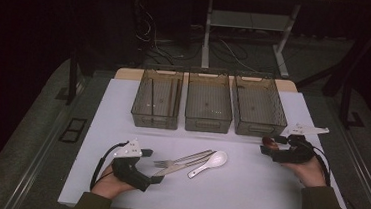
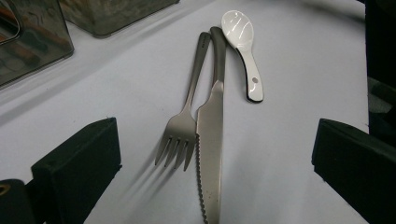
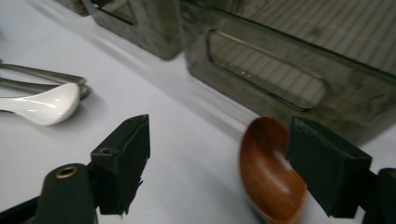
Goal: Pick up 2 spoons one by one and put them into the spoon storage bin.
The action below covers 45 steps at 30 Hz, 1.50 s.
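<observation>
A metal fork [image 1: 181, 160] [image 2: 180, 135] and a serrated knife [image 1: 181, 169] [image 2: 211, 140] lie side by side on the white mat. A white ceramic spoon [image 1: 209, 164] [image 2: 240, 32] [image 3: 44, 105] lies beside their handles. My left gripper [image 1: 152, 166] [image 2: 215, 154] rests low on the mat, open, with its jaws wide on either side of the fork tines and knife blade. At the right, my right gripper [image 1: 269, 146] [image 3: 224, 161] is open. A reddish-brown wooden spoon [image 1: 268, 140] [image 3: 268, 168] leans against its right jaw, well apart from the left jaw.
Three clear smoky bins [image 1: 157, 100] [image 1: 209, 102] [image 1: 258, 106] stand in a row at the back of the mat [image 1: 247, 189]. The rightmost bin's handle wall [image 3: 280, 60] is just beyond the right gripper. Desk legs and cables lie behind the table.
</observation>
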Tool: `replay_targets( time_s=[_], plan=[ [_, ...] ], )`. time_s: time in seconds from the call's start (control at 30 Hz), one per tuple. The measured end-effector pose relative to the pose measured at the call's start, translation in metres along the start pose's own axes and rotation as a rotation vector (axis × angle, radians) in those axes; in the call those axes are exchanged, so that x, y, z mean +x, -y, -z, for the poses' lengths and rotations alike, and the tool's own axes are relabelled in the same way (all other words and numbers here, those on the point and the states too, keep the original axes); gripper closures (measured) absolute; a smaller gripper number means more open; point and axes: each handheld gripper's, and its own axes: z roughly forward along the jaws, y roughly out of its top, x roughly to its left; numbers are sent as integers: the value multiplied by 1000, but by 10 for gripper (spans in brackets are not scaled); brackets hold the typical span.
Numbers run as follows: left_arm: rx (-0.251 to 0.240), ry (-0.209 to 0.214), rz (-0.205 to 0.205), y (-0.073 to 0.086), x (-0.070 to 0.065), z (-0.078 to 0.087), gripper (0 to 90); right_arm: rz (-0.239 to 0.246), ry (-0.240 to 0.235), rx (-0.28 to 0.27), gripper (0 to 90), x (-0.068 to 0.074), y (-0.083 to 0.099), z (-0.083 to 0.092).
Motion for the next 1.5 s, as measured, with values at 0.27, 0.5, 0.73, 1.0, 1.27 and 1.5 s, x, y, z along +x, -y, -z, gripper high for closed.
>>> replay_targets(
  time_s=[0.27,0.5,0.73,1.0,1.27,1.5],
  plan=[
    [3,-1,2,0,0,0,5,-59,29,-19,292,-19,0,4],
    [0,-1,2,0,0,-1,5,-99,54,-8,370,-32,3,1],
    [2,0,2,0,0,-1,4,-137,43,35,438,-39,9,-6],
    [2,0,3,0,0,-1,5,-115,46,122,486,-36,11,-17],
    [2,0,2,0,0,-1,4,-84,63,146,537,-34,11,-19],
    [2,0,2,0,0,-1,5,-41,65,162,590,-29,10,-19]
  ],
)
